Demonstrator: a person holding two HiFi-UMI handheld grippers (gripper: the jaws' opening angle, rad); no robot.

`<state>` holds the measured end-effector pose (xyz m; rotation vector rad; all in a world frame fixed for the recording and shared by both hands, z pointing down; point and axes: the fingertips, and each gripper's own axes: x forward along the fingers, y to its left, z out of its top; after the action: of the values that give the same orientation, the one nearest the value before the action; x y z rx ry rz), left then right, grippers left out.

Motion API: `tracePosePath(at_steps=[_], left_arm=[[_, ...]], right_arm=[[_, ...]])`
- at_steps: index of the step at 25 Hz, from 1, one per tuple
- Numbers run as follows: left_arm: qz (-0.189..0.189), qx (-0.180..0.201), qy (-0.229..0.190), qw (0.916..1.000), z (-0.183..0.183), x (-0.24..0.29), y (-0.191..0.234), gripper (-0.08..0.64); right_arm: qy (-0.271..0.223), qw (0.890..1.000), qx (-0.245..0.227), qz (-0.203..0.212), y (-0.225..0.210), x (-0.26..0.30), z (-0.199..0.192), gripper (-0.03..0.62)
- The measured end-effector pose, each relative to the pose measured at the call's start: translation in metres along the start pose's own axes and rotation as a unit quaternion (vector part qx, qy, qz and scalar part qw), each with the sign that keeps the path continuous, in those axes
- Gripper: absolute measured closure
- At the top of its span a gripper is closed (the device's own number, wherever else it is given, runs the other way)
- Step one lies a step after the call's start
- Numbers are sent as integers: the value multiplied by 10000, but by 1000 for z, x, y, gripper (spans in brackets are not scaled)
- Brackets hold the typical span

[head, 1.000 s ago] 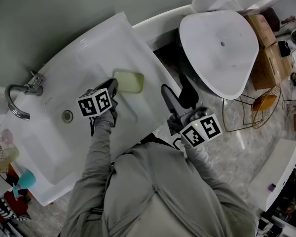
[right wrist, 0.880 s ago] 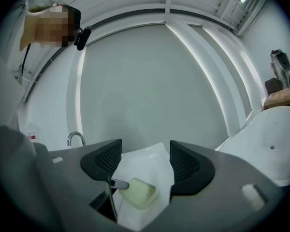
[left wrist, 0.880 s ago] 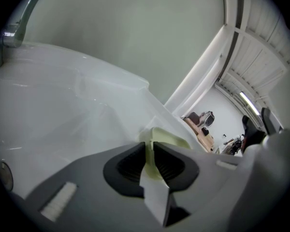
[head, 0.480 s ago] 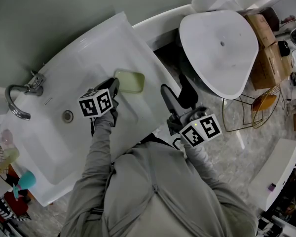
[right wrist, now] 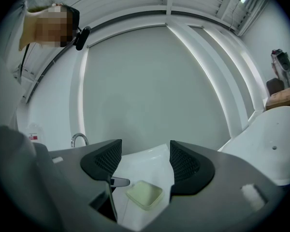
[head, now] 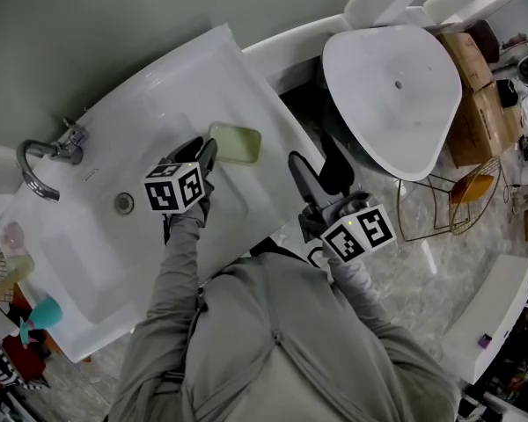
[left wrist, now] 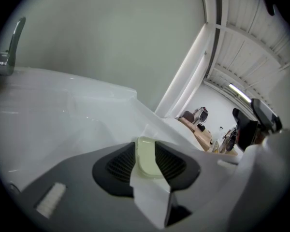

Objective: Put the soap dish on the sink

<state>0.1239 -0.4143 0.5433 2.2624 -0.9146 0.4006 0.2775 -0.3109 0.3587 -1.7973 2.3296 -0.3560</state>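
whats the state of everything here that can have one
soap dish: flat on the sink's ledge, one edge pinched by the left claw
left claw: shut on the soap dish
right claw: open, nothing between its jaws, off beside the sink
faucet: no water seen running
sink: no water standing in the basin

No legible text or labels.

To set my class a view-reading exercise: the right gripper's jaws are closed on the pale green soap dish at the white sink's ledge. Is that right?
Not quite. It is the left gripper whose jaws are closed on the pale green soap dish at the white sink ledge, as the left gripper view shows. The right gripper is open, off the sink.
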Motion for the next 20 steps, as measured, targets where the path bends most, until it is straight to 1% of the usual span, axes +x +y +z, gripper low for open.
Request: tracePosePath(at_steps=[3,9,12,15,20], left_arm=[[117,270,-120,9995,9,-19,-3,425],[338,704,-738,9942,33,-74,-5,425],[540,842,-1034,9896,41,-107,0,426],[766,963,-1173,9854,42,-140,5,426],[1037,1036,-1572,9766,42,-197,14,426]], right_arm=[[-5,9999,-2,118,9,2,-1,290],[-19,9991,-14,432,37,10,-2,290],[-34,9981,-31,612,54,15,-2,290],[-56,9970,-47,774,73,19,-2,290],[-78,9949,-71,1004,105,23,-5,290]])
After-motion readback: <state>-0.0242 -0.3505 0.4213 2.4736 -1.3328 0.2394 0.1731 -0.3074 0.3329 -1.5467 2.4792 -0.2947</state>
